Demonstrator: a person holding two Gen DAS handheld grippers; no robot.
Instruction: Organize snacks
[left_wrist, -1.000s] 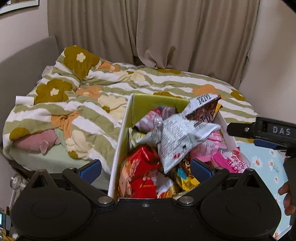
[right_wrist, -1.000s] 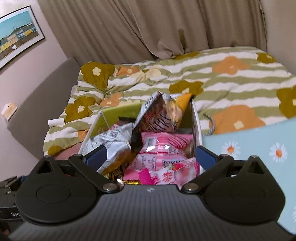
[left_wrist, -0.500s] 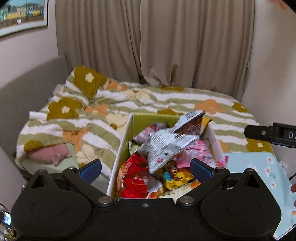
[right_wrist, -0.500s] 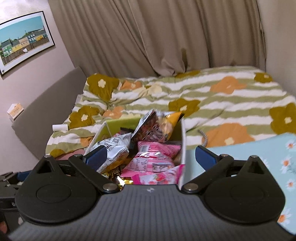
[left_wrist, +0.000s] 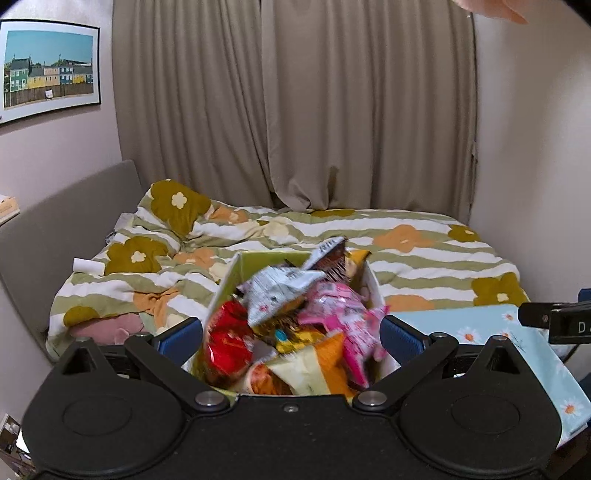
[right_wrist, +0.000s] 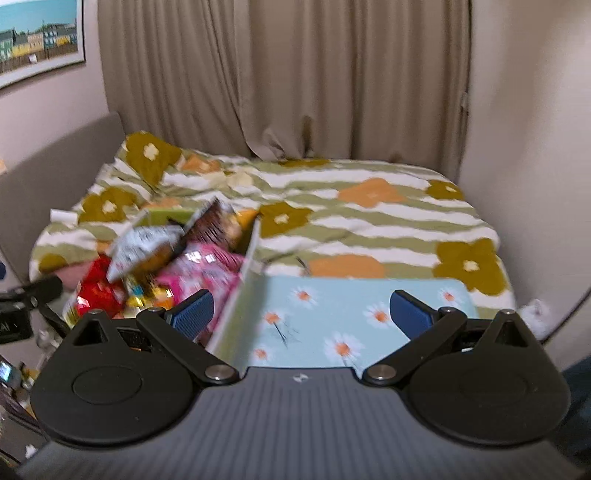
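Observation:
A white box with a green inside (left_wrist: 225, 280) sits on the bed, heaped with snack packets: a red one (left_wrist: 225, 339), a grey-white one (left_wrist: 275, 291), a pink one (left_wrist: 343, 314), a brown one (left_wrist: 330, 260). My left gripper (left_wrist: 290, 334) is open and empty, its blue pads either side of the box's near end. My right gripper (right_wrist: 301, 314) is open and empty, off to the right of the box (right_wrist: 243, 280), over a light blue daisy mat (right_wrist: 351, 314). The snacks also show in the right wrist view (right_wrist: 162, 258).
A striped flower duvet (left_wrist: 406, 240) covers the bed. A grey headboard (left_wrist: 55, 221) is at the left, curtains (left_wrist: 332, 110) behind, a wall (left_wrist: 535, 147) at the right. The right gripper's body (left_wrist: 554, 319) juts in at the right edge.
Both grippers have pulled back and up from the box, so it looks smaller and more of the room shows. The right gripper has swung right, over the daisy mat.

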